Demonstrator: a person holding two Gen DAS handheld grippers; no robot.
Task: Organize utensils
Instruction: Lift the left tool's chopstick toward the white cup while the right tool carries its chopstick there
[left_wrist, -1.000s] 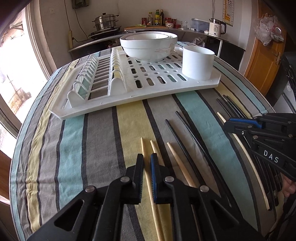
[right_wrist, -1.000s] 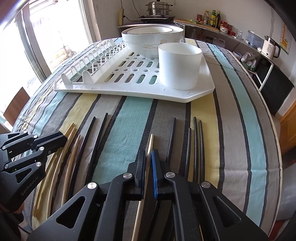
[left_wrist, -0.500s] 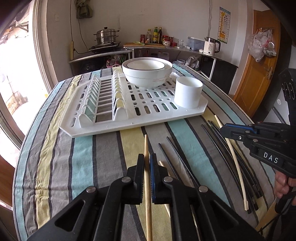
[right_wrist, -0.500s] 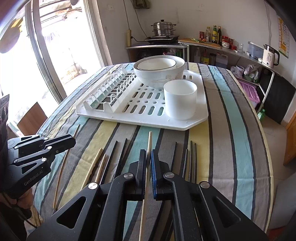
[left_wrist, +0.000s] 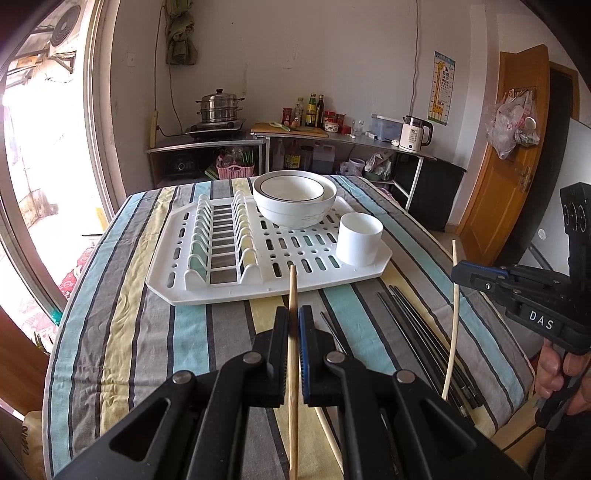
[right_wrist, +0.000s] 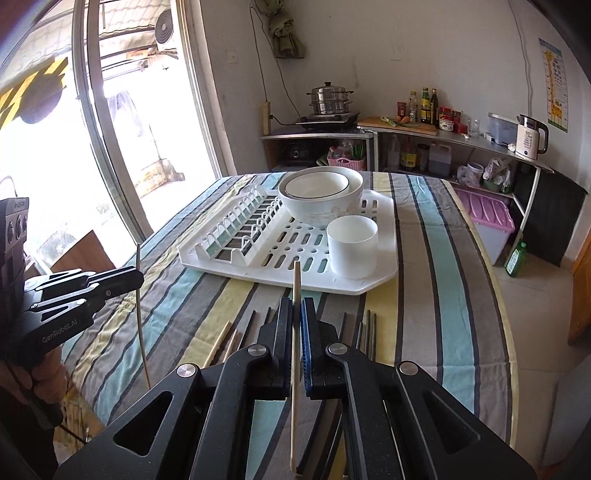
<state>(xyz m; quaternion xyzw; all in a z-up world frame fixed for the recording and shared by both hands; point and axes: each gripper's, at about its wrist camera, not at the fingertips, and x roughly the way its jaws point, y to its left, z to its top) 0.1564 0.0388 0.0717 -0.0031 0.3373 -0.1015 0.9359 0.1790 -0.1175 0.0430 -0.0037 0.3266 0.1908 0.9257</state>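
From the left wrist camera, the left gripper (left_wrist: 293, 325) has its black and blue jaws clamped narrowly on a light wooden chopstick (left_wrist: 293, 369), which runs up between the pads and sticks out past the tips, clear of the striped tablecloth (left_wrist: 122, 332). Beyond it sits a white plastic dish-drying rack (left_wrist: 266, 280) carrying two nested white ceramic bowls (left_wrist: 295, 201) and a white cylindrical utensil cup (left_wrist: 360, 240) at its near right corner. A bundle of black chopsticks (left_wrist: 424, 332) lies on the cloth to the right. The right gripper (left_wrist: 460, 273) at the right edge pinches a pale wooden chopstick (left_wrist: 453, 332), held off the table.

From the right wrist camera, that pale stick rises between closed jaws toward the cup. Black chopsticks and what look like two loose wooden chopsticks (right_wrist: 221, 341) lie on the cloth beneath, partly hidden. At the left edge a hand (right_wrist: 44, 380) grips the left tool.
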